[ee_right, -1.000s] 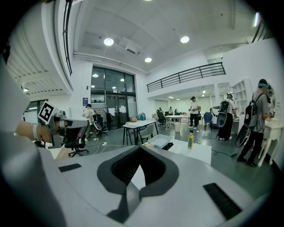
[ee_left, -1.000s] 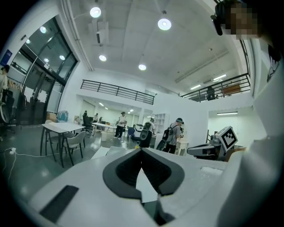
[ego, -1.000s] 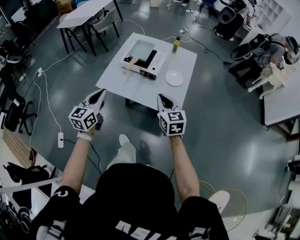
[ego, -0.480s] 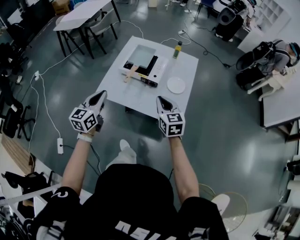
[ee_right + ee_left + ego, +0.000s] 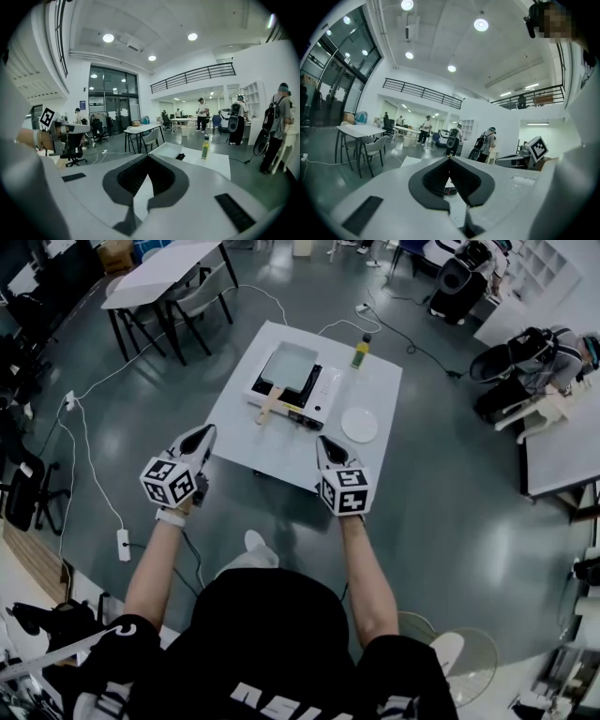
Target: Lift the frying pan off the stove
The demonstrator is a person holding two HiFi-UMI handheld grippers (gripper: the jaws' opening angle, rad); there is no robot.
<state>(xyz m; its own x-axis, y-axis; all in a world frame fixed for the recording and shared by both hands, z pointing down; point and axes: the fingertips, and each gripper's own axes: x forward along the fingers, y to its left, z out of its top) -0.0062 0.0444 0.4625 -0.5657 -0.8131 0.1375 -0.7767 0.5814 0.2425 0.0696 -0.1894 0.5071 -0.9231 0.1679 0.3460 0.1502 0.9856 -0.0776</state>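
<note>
the frying pan [image 5: 287, 366], a pale square pan with a wooden handle [image 5: 270, 406], is sitting on the stove [image 5: 314, 390] in the upper middle of the head view. the lift is therefore not yet begun and, as i am judging it, the whole task is lying ahead: closing in on the table, taking hold of the handle, and raising the pan clear. the stove is resting on a white table [image 5: 272, 442], with a round plate [image 5: 359, 425] lying to its right and a bottle [image 5: 361, 350] standing near the table's far edge. the handle is pointing toward the lower left of the frame, roughly between the two grippers. the left gripper [image 5: 201, 437] is hanging just off the table's lower-left edge, and the right gripper [image 5: 324, 445] is showing over the table's near edge. both are well apart from the pan and touching nothing. in each gripper view the jaws are pressing together at the tips with nothing between them. in the right gripper view the pan is showing just past the tips, upper middle.
</note>
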